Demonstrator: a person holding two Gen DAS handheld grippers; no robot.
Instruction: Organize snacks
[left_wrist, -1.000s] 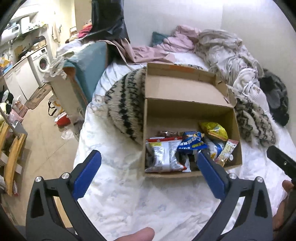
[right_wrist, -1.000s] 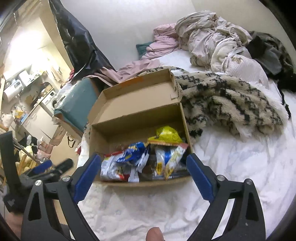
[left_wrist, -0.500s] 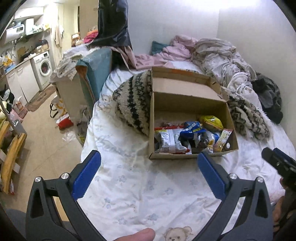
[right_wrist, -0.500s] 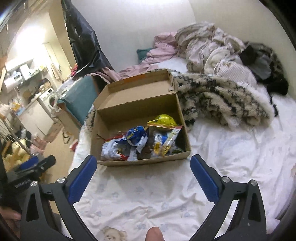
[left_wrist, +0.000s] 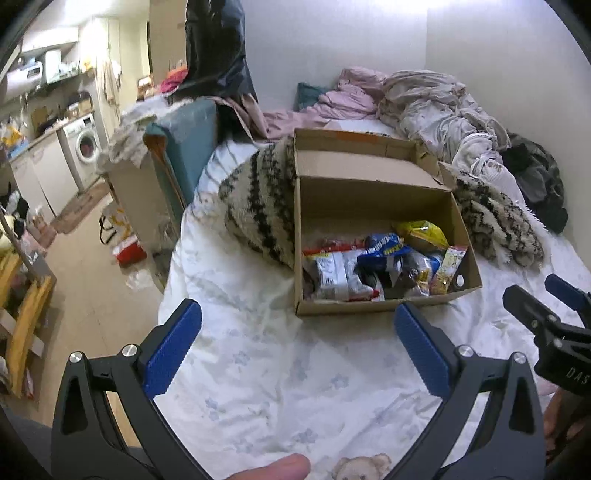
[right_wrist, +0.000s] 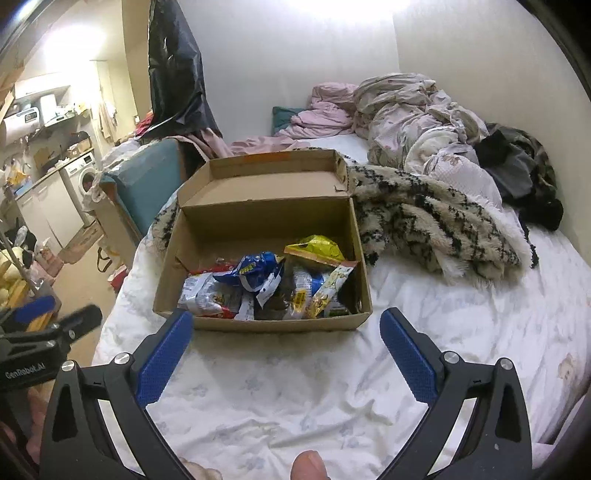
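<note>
An open cardboard box (left_wrist: 373, 201) (right_wrist: 266, 218) stands on the white bed sheet, lid flipped back. Several snack packets lie inside: a silver and red packet (left_wrist: 334, 271) (right_wrist: 207, 295), a blue one (left_wrist: 384, 247) (right_wrist: 255, 269), a yellow one (left_wrist: 421, 232) (right_wrist: 317, 247) and a slim yellow pack (left_wrist: 445, 269) (right_wrist: 328, 291). My left gripper (left_wrist: 295, 332) is open and empty, in front of the box's near left corner. My right gripper (right_wrist: 284, 332) is open and empty, just in front of the box's near wall. Each gripper shows at the edge of the other's view.
A furry black-and-cream blanket (right_wrist: 436, 218) lies beside and behind the box. Piled clothes (right_wrist: 413, 114) fill the far bed. A teal cushion on a carton (left_wrist: 184, 147) stands at the bed's left edge, with floor (left_wrist: 85, 273) and a washing machine (left_wrist: 83, 147) beyond.
Both grippers have drawn back from the box, which now looks smaller and farther. Both stay open and empty. The snacks have not moved.
</note>
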